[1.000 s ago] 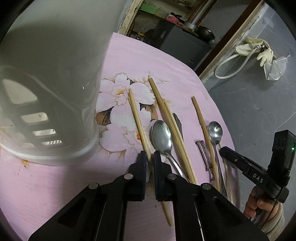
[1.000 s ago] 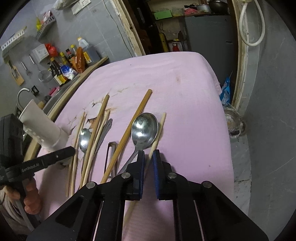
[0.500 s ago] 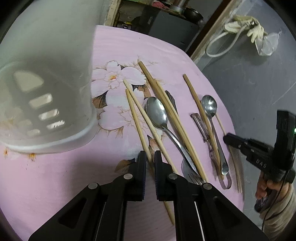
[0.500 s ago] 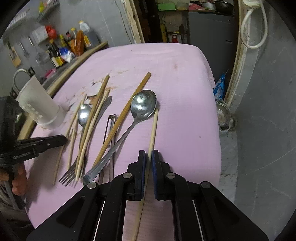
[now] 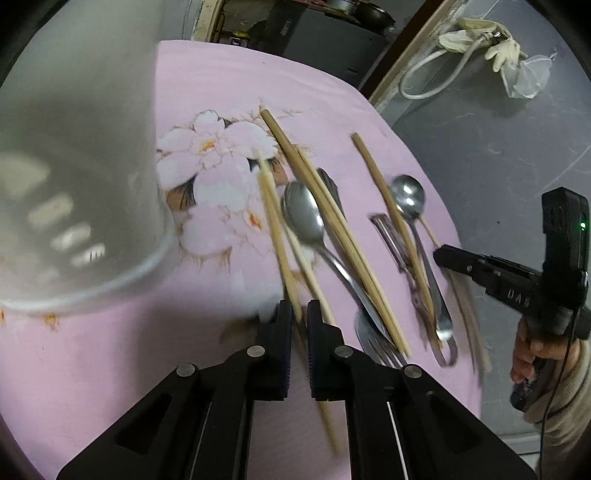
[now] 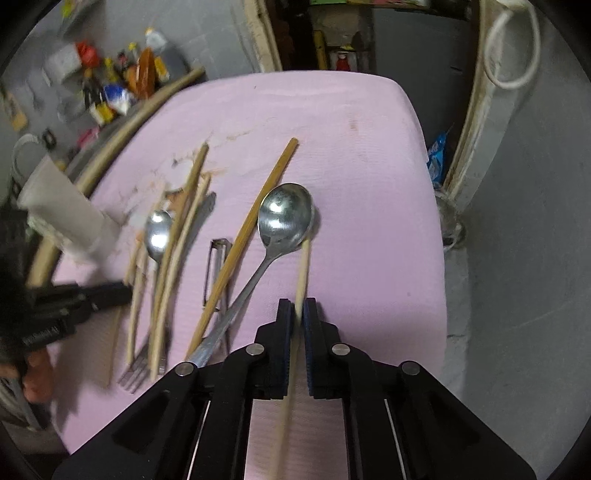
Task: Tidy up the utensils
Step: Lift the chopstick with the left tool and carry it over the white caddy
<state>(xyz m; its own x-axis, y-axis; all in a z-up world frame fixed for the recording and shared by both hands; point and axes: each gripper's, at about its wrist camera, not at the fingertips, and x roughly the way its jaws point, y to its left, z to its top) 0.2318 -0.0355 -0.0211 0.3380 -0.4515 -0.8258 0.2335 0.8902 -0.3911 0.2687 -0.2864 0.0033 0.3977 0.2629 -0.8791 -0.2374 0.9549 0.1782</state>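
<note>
Both grippers pinch chopsticks over a pink cloth.
The left gripper (image 5: 299,314) clamps one chopstick (image 5: 275,236); the right gripper (image 6: 298,314) clamps another (image 6: 303,273) beside a spoon (image 6: 284,218). More utensils lie between them, near a white holder (image 5: 70,166).

1. My table has a pink cloth (image 6: 369,155) with white flowers (image 5: 218,162) on it.
2. The floor (image 5: 498,155) is grey — so is the wall (image 6: 207,33).
3. A white hose (image 5: 436,70) and pale gloves (image 5: 491,40) hang by a doorway.
4. Bottles (image 6: 125,81) stand along the wall — they look blurry.
5. A dark cabinet (image 5: 325,40) sits behind the table.
</note>
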